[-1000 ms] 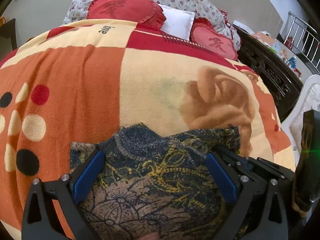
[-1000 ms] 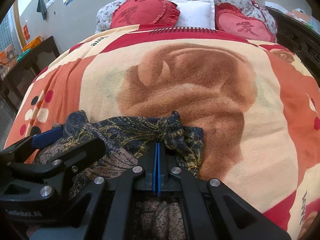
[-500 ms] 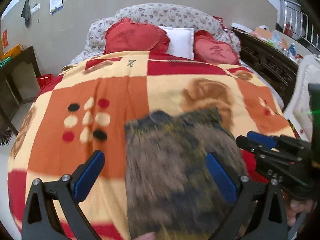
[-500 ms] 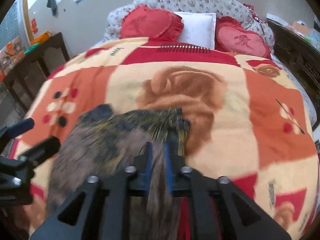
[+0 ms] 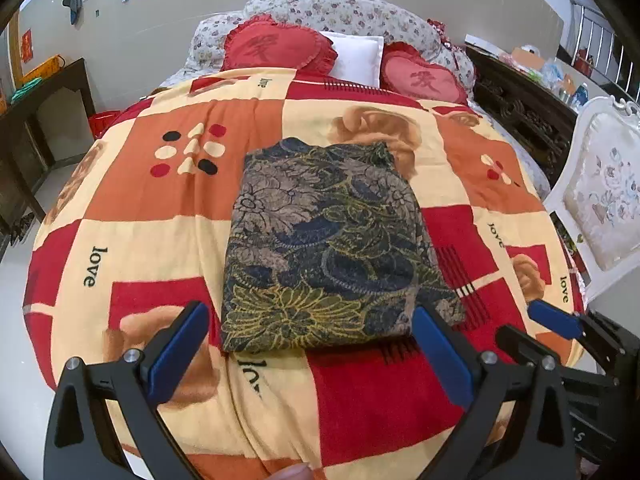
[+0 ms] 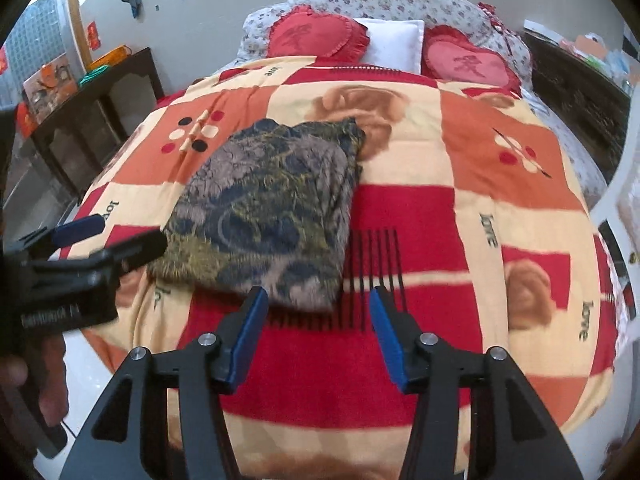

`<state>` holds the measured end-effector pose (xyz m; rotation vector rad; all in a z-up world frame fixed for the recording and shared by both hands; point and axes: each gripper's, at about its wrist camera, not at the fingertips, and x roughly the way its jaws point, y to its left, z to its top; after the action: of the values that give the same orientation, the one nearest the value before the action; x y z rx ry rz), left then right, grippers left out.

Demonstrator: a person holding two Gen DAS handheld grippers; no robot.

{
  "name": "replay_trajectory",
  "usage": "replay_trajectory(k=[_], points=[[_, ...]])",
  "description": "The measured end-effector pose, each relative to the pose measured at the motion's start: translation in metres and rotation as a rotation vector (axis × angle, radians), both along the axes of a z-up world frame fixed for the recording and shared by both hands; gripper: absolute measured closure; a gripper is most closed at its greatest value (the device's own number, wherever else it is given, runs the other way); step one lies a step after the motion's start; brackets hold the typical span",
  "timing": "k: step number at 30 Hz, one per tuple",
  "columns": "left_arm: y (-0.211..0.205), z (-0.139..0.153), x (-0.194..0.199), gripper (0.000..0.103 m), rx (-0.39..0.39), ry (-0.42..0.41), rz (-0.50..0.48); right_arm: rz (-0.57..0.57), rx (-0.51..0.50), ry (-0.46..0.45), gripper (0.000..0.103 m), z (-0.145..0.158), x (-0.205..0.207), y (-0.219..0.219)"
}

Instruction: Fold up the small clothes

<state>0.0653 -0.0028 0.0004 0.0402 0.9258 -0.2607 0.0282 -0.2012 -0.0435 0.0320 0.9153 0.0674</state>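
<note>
A dark floral garment (image 5: 328, 244) in navy, grey and gold lies folded into a rectangle in the middle of the bed's blanket (image 5: 140, 200). It also shows in the right wrist view (image 6: 272, 216). My left gripper (image 5: 308, 340) is open and empty, held above the blanket just short of the garment's near edge. My right gripper (image 6: 318, 328) is open and empty, near the garment's near right corner. The right gripper shows at the right edge of the left wrist view (image 5: 560, 332), and the left gripper shows at the left of the right wrist view (image 6: 92, 240).
Two red heart cushions (image 5: 276, 48) and a white pillow (image 5: 358, 58) lie at the head of the bed. A dark wooden table (image 6: 100, 104) stands on the left. A white upholstered chair (image 5: 600, 196) and a dark carved cabinet (image 5: 520, 104) stand on the right.
Both grippers pulled back from the garment towards the foot of the bed. The right gripper, shut on the cloth a second ago, has opened and let it go. The garment now lies flat.
</note>
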Motion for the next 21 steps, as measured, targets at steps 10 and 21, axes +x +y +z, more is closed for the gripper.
replay_trajectory(k=[10,21], points=[[0.000,0.002,-0.001,0.000,0.028,0.004,0.012,-0.017,0.023,-0.021,0.050,0.010,-0.011,-0.010],[0.005,-0.002,0.005,0.000,0.020,0.026,0.032,0.045,-0.003,-0.025,0.050,0.013,-0.008,0.001]])
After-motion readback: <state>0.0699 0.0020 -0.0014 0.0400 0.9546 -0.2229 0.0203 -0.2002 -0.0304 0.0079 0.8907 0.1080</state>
